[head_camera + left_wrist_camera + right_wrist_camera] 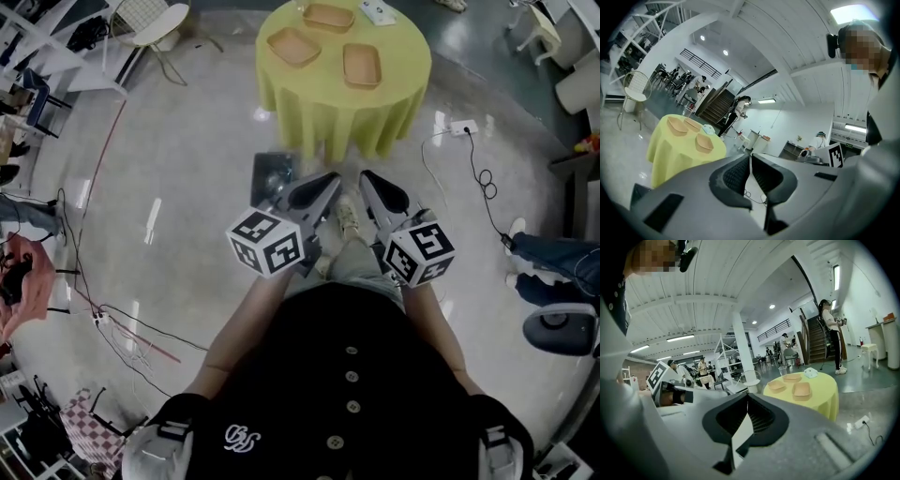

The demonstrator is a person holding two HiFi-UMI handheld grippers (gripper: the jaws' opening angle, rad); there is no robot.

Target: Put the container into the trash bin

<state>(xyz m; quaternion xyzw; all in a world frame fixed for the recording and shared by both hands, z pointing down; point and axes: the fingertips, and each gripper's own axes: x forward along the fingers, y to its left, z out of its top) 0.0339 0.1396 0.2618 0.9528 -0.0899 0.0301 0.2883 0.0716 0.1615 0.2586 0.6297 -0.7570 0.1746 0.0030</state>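
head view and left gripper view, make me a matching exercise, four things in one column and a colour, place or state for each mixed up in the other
Column one
1 tablecloth
2 trash bin
3 power strip
4 left tongs

Column two
a white, on the floor at the right of the head view
b shut, nothing held
c yellow
d dark, just ahead of the left tongs

Pairs: 1-c, 2-d, 3-a, 4-b

Trash bin — partly behind left gripper
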